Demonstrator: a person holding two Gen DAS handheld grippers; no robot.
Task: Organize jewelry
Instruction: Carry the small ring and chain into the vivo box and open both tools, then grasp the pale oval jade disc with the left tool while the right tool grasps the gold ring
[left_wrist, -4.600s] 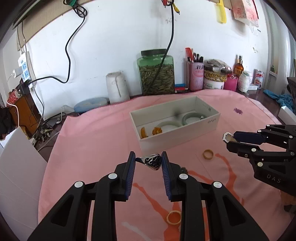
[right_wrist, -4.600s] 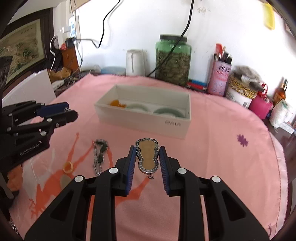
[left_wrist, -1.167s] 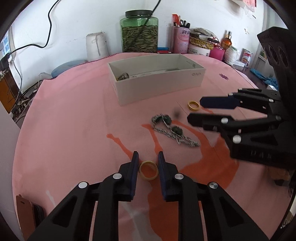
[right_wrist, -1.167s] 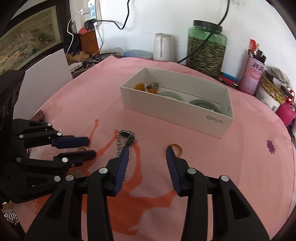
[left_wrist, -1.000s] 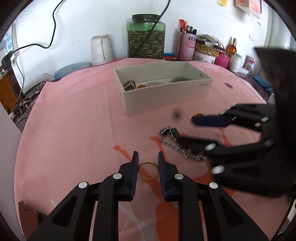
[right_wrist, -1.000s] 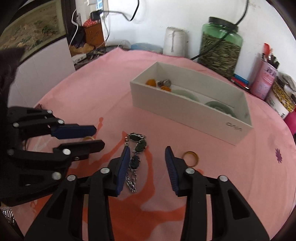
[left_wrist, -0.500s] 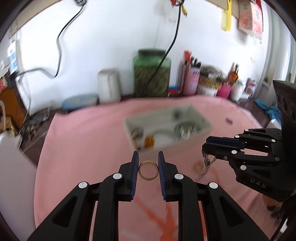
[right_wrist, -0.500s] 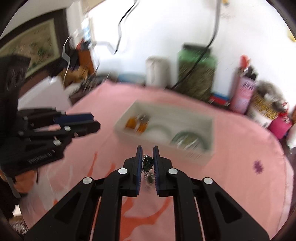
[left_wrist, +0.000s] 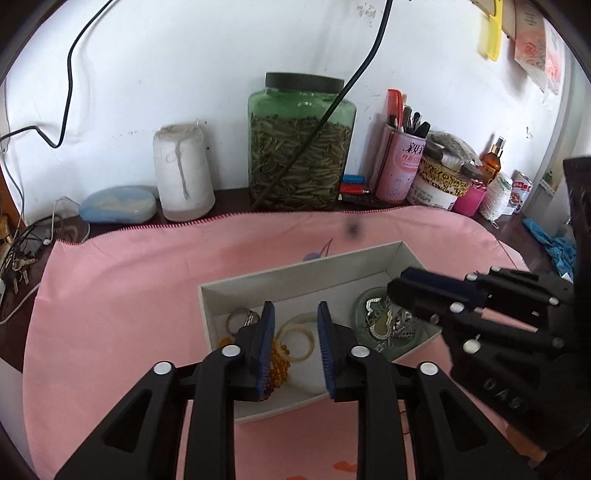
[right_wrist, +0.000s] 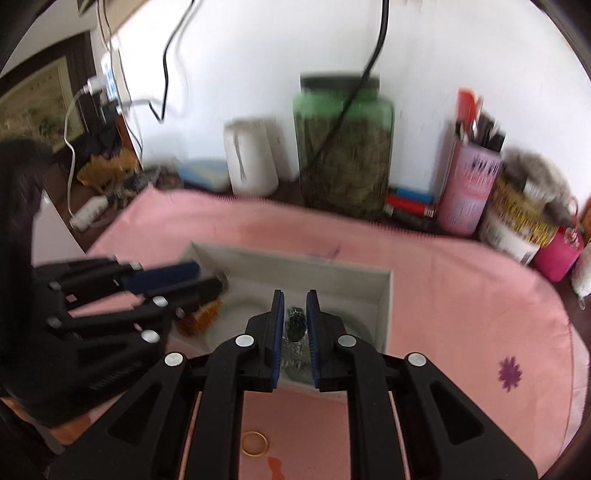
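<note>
A white wall (left_wrist: 184, 74) with black cables hanging down it backs a dark table (left_wrist: 110, 225) covered by a pink cloth (left_wrist: 110, 295). Along the wall stand a green jar (left_wrist: 301, 144) of dried leaves, a white wrapped roll (left_wrist: 183, 173), a pink pen cup (left_wrist: 399, 166), tins and bottles. On the cloth sits an open white box (left_wrist: 295, 277) holding pale bangles, amber beads (left_wrist: 279, 365) and a ring (left_wrist: 240, 317). The left gripper (left_wrist: 293, 339) hangs over the box with its jaws apart — empty, a cream bangle (left_wrist: 299, 338) lying below them. The right gripper (right_wrist: 295, 325) hovers over the box's other end, jaws slightly parted around a green-stoned chain (right_wrist: 295, 325); whether they touch it is unclear. A gold ring (right_wrist: 255, 448) lies on the cloth outside the box.
</note>
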